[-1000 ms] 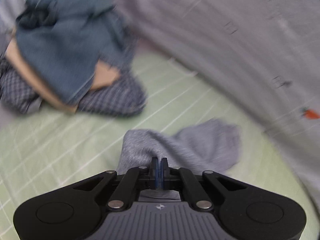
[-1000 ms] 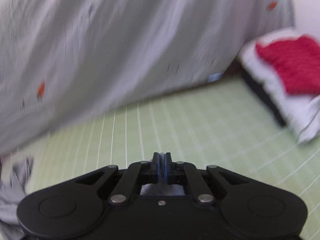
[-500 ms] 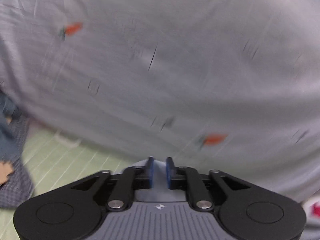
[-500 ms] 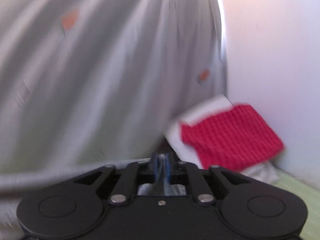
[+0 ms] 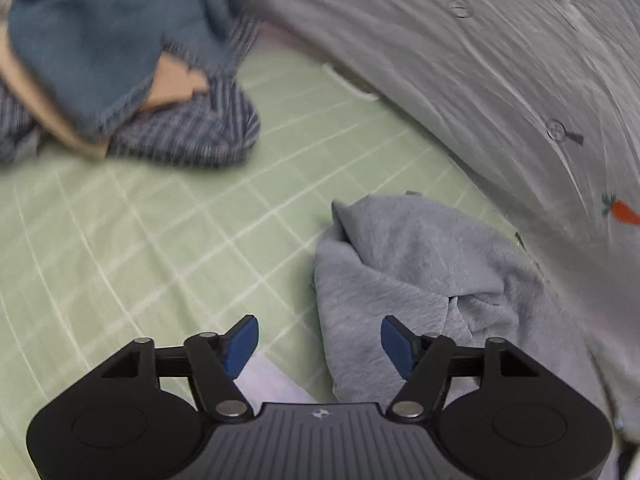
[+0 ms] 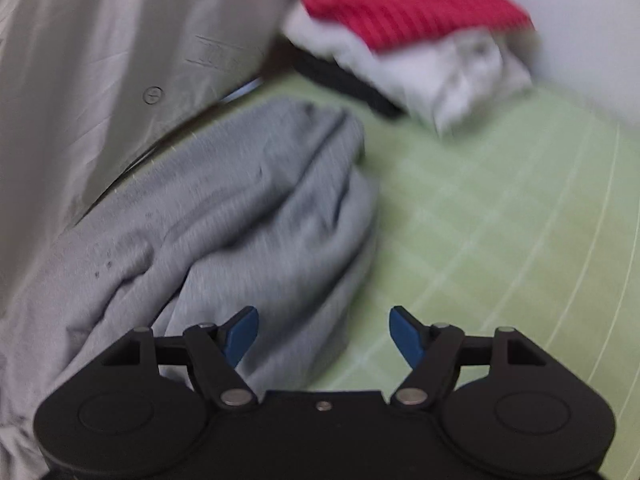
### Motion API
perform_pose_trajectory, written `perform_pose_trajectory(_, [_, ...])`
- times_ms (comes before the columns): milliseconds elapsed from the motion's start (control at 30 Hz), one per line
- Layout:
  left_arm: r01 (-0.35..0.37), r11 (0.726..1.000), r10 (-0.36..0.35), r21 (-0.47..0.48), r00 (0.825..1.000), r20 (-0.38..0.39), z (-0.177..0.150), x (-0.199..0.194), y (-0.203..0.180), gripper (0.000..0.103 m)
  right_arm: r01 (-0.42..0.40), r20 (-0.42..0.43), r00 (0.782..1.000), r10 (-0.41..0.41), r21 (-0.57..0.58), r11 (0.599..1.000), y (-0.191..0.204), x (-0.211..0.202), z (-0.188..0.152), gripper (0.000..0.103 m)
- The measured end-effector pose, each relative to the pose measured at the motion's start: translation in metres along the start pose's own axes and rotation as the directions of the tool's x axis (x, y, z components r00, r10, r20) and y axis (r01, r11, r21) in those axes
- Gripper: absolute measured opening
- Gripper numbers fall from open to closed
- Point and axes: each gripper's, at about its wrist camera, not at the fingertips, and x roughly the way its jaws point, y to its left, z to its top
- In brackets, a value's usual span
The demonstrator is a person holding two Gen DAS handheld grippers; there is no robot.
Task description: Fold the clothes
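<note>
A crumpled light grey garment (image 5: pixel 420 276) lies on the green checked sheet (image 5: pixel 160 240), against the pale grey quilt. My left gripper (image 5: pixel 320 340) is open and empty, just above the garment's near left edge. In the right wrist view the same grey garment (image 6: pixel 256 216) lies bunched in folds. My right gripper (image 6: pixel 324 334) is open and empty, over the garment's near right edge and the green sheet (image 6: pixel 500 220).
A pile of clothes, blue denim (image 5: pixel 92 36) over tan and blue checked fabric (image 5: pixel 192 136), sits at the far left. A pale grey quilt with carrot prints (image 5: pixel 500 60) runs along the back. A folded stack with a red knit on top (image 6: pixel 412 4) stands at the far right.
Both grippers were shut on the grey garment and swung it up; now both have opened and let it drop crumpled on the sheet by the quilt.
</note>
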Motion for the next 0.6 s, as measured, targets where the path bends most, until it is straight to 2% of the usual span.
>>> perform_pose_trajectory(133, [0.070,0.994,-0.075,-0.078,0.995,-0.060,0.000,0.009,0.004,0.069,-0.047,-0.050,0.997,0.052,0.115,0.992,-0.005,0.007,-0.010,0.074])
perform_pose_trajectory(267, [0.088,0.991,-0.095,-0.097,0.993,-0.070,-0.002,0.019,-0.003,0.066,-0.095,-0.074,0.991,0.111,0.190,0.977,-0.006,0.011,-0.013,0.071])
perform_pose_trajectory(300, [0.085,0.992,-0.092,-0.094,0.993,-0.071,-0.002,0.021,-0.005,0.063,-0.112,-0.080,0.988,0.131,0.206,0.972,-0.005,0.013,-0.013,0.064])
perform_pose_trajectory(333, [0.084,0.992,-0.090,-0.089,0.993,-0.072,-0.003,0.022,-0.007,0.047,-0.129,-0.086,0.985,0.151,0.222,0.966,-0.005,0.015,-0.013,0.059])
perform_pose_trajectory(367, [0.084,0.993,-0.090,-0.087,0.993,-0.070,-0.003,0.023,-0.008,0.025,-0.145,-0.090,0.981,0.170,0.236,0.961,-0.004,0.017,-0.013,0.046])
perform_pose_trajectory(400, [0.091,0.992,-0.097,-0.088,0.993,-0.068,-0.003,0.023,-0.008,0.014,-0.153,-0.086,0.980,0.177,0.234,0.960,-0.005,0.016,-0.013,0.031])
perform_pose_trajectory(433, [0.098,0.991,-0.104,-0.092,0.993,-0.060,-0.003,0.022,-0.006,0.003,-0.161,-0.083,0.979,0.185,0.231,0.959,-0.005,0.016,-0.012,0.022])
perform_pose_trajectory(467, [0.100,0.990,-0.105,-0.097,0.993,-0.047,-0.002,0.018,-0.004,0.003,-0.170,-0.078,0.978,0.192,0.229,0.959,-0.005,0.015,-0.012,0.006])
perform_pose_trajectory(600, [0.125,0.989,-0.122,-0.073,0.991,0.049,0.002,-0.013,0.006,0.002,-0.194,0.029,0.981,0.193,0.223,0.955,-0.018,-0.011,-0.005,0.003])
